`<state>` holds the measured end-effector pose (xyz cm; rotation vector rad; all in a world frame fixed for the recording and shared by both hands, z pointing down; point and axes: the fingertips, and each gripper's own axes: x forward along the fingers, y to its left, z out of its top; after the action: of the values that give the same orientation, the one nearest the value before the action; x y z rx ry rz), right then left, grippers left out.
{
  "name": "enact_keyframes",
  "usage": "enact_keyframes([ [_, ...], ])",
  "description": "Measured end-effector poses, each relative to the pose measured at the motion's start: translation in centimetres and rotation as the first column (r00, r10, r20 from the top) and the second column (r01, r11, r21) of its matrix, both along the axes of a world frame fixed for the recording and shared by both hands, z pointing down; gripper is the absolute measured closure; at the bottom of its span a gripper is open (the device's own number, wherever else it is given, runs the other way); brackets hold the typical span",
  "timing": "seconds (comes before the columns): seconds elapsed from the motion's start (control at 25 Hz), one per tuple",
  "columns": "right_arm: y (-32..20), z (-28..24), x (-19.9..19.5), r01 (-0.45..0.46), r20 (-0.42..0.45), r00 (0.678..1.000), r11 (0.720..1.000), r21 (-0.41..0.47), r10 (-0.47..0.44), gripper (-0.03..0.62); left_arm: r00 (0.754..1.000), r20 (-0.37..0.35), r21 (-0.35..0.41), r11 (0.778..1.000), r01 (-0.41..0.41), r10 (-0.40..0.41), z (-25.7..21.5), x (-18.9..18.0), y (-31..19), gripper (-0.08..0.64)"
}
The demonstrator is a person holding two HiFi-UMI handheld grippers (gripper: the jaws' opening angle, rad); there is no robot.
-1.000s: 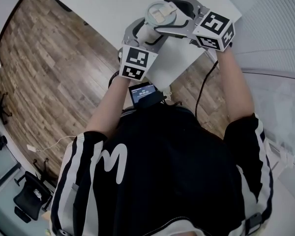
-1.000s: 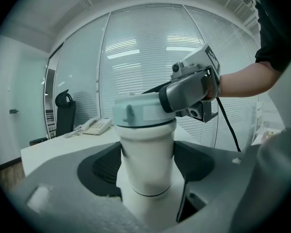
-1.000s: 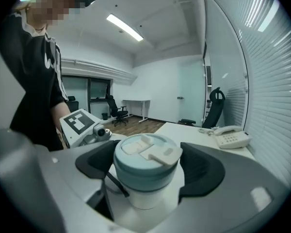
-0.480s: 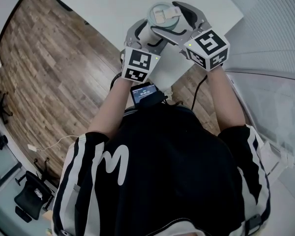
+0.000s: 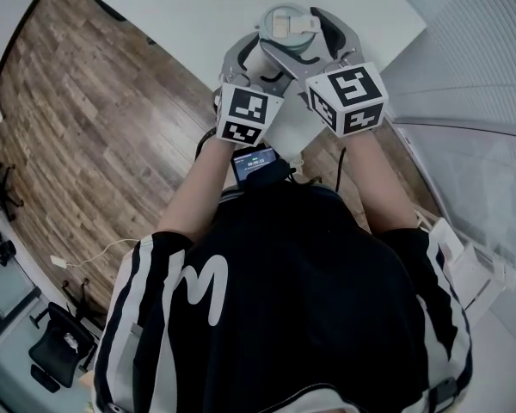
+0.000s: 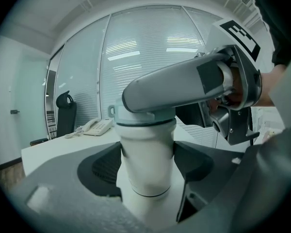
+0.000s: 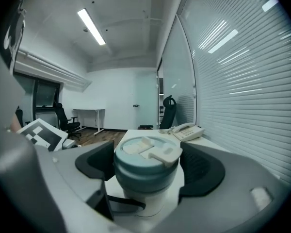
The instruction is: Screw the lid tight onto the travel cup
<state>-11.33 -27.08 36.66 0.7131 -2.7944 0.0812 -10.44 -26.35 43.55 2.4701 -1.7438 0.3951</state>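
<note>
One travel cup, lid on: left gripper gripping cup, right gripper gripping lid.

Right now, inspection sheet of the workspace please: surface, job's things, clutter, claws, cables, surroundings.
Surface: white table.
Job's things: cup upright on the table; lid sits on top of it.
Clutter: desk phone at the table's far end.
Claws: left claw shut on the cup's body; right claw shut on the lid.
Cables: white cable on the floor, left of the person.
Surroundings: wood floor, office chair, window blinds.
</note>
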Motion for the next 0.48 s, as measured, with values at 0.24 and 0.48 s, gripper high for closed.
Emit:
enact_keyframes([
  [0.24,-0.09,-0.06,0.13,-0.076,0.007,0.997,0.997,0.004,0.075,0.170,1.000,0.000,0.001,1.000,0.001,-0.001,-0.07,0.07,0.01,0.213],
  [0.48,-0.12,-0.06,-0.01,-0.155,0.012,0.988,0.988,0.011,0.155,0.170,1.000,0.000,0.005,1.000,0.001,-0.001,-0.15,-0.06,0.06,0.213],
])
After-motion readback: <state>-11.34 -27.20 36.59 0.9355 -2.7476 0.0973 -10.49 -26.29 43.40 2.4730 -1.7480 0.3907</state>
